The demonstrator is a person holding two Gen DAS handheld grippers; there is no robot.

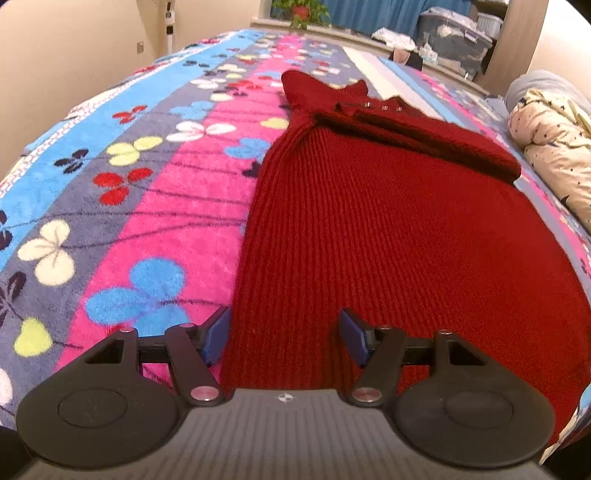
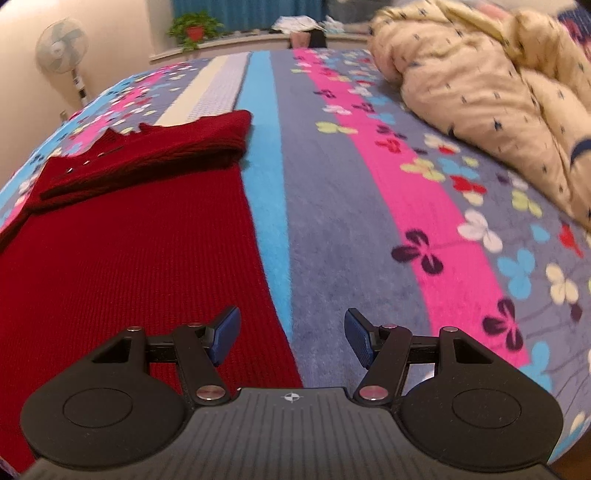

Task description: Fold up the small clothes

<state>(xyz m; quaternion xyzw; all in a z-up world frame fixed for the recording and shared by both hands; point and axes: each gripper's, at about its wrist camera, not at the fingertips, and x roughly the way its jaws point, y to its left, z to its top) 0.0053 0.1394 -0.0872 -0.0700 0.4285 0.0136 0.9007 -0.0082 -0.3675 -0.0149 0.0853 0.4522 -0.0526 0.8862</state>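
Observation:
A dark red ribbed knit sweater point(image 1: 388, 229) lies flat on the bed, with one sleeve point(image 1: 436, 140) folded across its upper part near the neck. My left gripper point(image 1: 284, 336) hovers open over the sweater's near left edge; one blue pad point(image 1: 216, 338) is just off the cloth and the other sits over it. In the right wrist view the same sweater point(image 2: 129, 251) fills the left side, its folded sleeve point(image 2: 155, 151) farther off. My right gripper point(image 2: 291, 338) stands open over the sweater's near right edge, with one pad above the red knit and the other above the blanket.
The bed carries a fleece blanket point(image 1: 147, 184) striped pink, blue and grey with flower prints. A cream quilt point(image 2: 498, 92) is bunched at the right side. A standing fan point(image 2: 62, 48), a potted plant point(image 2: 194, 27) and a cluttered ledge lie beyond the bed.

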